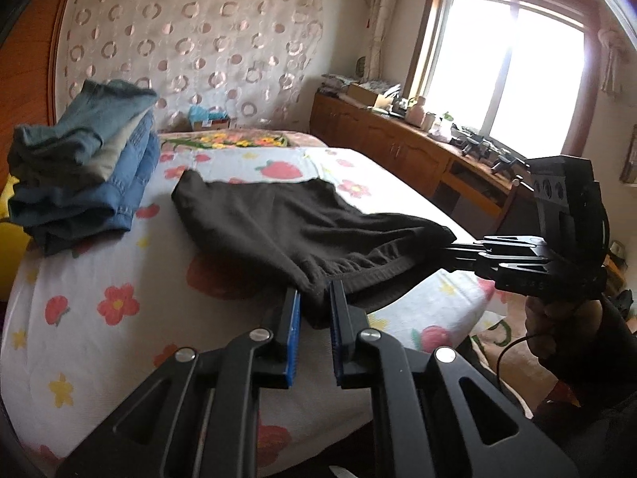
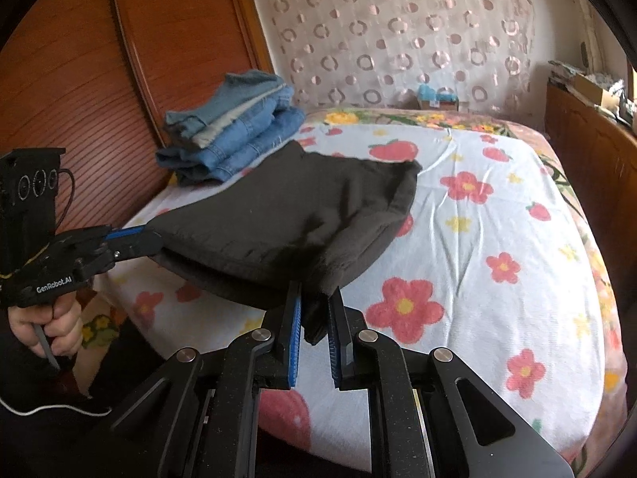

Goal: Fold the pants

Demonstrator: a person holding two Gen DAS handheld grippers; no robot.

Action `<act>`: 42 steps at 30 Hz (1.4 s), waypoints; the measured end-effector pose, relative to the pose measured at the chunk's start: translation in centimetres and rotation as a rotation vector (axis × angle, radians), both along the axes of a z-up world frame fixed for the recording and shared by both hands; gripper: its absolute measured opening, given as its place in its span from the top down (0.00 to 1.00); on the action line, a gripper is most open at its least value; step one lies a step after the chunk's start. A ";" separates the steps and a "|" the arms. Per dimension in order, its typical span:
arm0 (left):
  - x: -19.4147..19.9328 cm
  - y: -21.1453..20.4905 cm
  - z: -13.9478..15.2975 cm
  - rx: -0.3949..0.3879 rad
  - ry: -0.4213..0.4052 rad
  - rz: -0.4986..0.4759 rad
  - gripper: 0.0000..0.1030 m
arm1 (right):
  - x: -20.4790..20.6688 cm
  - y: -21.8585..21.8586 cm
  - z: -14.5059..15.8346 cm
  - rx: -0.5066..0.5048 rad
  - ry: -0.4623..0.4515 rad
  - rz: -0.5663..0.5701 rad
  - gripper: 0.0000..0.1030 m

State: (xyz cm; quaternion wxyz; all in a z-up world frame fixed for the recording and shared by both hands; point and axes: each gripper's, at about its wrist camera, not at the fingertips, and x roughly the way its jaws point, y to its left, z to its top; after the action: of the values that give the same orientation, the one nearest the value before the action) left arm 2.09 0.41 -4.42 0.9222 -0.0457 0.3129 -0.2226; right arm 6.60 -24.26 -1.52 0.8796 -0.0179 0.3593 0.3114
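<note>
Soft, light, floppy black pants (image 1: 302, 219) lying across the flowery bed (image 1: 99, 279), near edge lifted off the sheet, stack of folded jeans (image 1: 79, 167) off around 10 o'clock. Left gripper (image 1: 314, 298) and right gripper (image 2: 316, 306) both pinched on that near hem, one corner each, fabric bunched between the blue pads. Probably sags in the middle, so best gripped at corners and kept taut.

dark brown pants (image 1: 286, 219), blue denim stack (image 1: 83, 183), white sheet (image 1: 119, 342) with red flowers, blue-padded black tongs (image 1: 314, 314)
</note>
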 end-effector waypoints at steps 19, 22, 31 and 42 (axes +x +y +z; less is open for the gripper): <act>1.0 0.1 1.5 0.002 -0.020 -0.013 0.90 | 0.6 -0.3 1.8 0.020 -0.054 0.004 0.91; 2.4 0.0 1.4 0.005 -0.019 -0.009 0.90 | 1.9 0.2 1.4 0.019 -0.053 0.009 0.91; 6.6 0.7 2.3 -0.002 -0.033 0.019 0.90 | 6.1 0.9 2.1 0.024 -0.075 0.019 0.91; 13.0 1.0 1.5 0.029 -0.009 0.035 0.90 | 11.8 2.0 1.4 -0.005 -0.062 0.010 0.91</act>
State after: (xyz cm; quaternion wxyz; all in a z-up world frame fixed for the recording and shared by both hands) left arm 15.10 1.40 -2.90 0.9280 -0.0370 0.3109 -0.2022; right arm 18.45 -22.25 -0.09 0.8886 -0.0315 0.3325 0.3143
